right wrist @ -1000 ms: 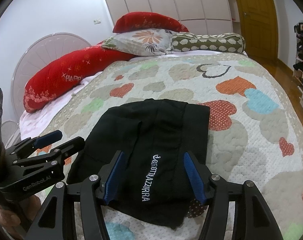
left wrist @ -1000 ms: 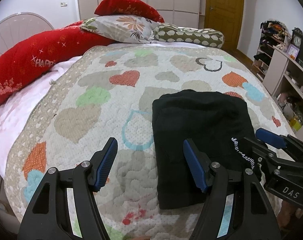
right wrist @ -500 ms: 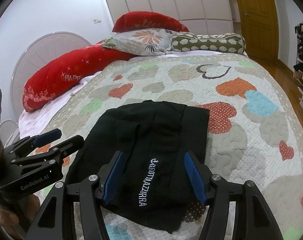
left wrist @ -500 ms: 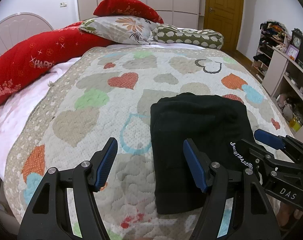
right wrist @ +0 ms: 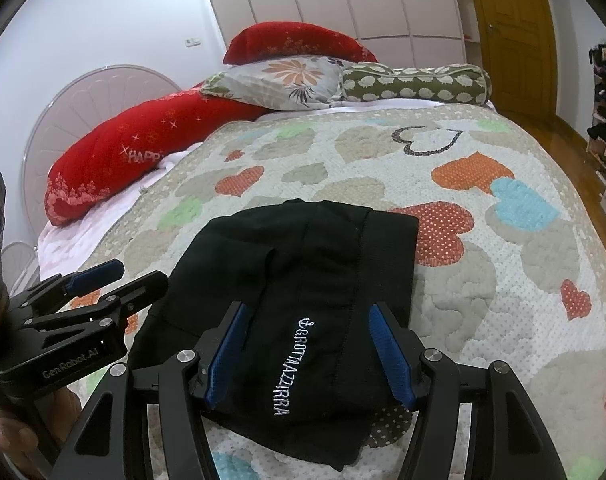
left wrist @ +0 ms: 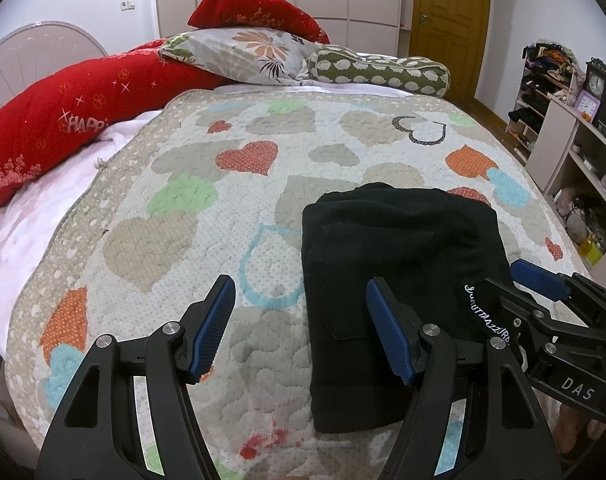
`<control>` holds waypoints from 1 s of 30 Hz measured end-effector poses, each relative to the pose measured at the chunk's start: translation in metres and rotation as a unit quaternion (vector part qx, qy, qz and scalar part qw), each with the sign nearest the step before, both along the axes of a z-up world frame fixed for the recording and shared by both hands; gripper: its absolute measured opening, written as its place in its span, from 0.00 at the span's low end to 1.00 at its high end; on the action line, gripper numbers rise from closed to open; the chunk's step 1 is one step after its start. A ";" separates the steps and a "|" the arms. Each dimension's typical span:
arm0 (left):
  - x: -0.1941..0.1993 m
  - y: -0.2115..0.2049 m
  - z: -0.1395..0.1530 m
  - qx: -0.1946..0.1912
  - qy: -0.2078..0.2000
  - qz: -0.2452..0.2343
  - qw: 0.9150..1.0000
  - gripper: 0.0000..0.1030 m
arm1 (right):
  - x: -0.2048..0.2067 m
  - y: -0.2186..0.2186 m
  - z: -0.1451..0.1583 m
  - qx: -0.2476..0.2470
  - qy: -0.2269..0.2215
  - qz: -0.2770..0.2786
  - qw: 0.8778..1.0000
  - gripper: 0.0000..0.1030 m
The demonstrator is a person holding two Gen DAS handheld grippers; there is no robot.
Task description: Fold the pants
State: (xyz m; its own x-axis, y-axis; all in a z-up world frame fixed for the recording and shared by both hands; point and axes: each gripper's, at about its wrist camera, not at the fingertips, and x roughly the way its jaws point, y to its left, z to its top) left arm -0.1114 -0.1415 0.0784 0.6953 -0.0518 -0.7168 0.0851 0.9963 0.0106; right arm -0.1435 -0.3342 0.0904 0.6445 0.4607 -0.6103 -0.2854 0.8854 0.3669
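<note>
The black pants (left wrist: 387, 256) lie folded into a compact rectangle on the heart-patterned quilt (left wrist: 175, 208), white embroidered lettering near their front edge. In the right wrist view the pants (right wrist: 303, 280) fill the middle. My left gripper (left wrist: 299, 312) is open and empty, above the quilt at the pants' left front corner. My right gripper (right wrist: 307, 336) is open and empty, hovering over the front part of the pants. Each gripper shows in the other's view: the right one at the pants' right edge (left wrist: 543, 292), the left one at the left (right wrist: 107, 280).
Red pillows (left wrist: 63, 128), a floral pillow (left wrist: 243, 52) and a green bolster (left wrist: 379, 72) lie at the head of the bed. Shelves (left wrist: 575, 152) stand to the right of the bed, a wooden door (left wrist: 451, 20) beyond.
Both grippers have drawn back slightly from the folded pants, which now sit a little farther away in both views. The pants have not moved. Both stay open.
</note>
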 end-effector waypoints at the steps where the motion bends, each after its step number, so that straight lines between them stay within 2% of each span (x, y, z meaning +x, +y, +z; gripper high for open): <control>1: 0.000 0.000 0.000 0.000 0.000 0.000 1.000 0.66 | 0.000 0.000 0.000 0.001 0.000 0.000 1.000 0.59; 12: 0.001 0.005 -0.001 -0.002 0.001 0.009 1.000 0.67 | 0.001 0.001 -0.001 -0.001 0.001 0.001 1.000 0.59; 21: -0.003 0.013 0.005 0.001 -0.017 0.022 1.000 0.66 | -0.001 0.001 0.000 0.000 -0.003 0.000 1.000 0.59; 27: -0.005 0.021 0.010 -0.013 -0.018 0.025 0.999 0.66 | -0.001 0.000 0.001 0.000 -0.003 0.001 1.000 0.60; 30: -0.010 0.020 0.014 -0.002 -0.035 0.026 0.999 0.67 | -0.002 0.001 0.002 -0.002 -0.005 0.002 1.000 0.60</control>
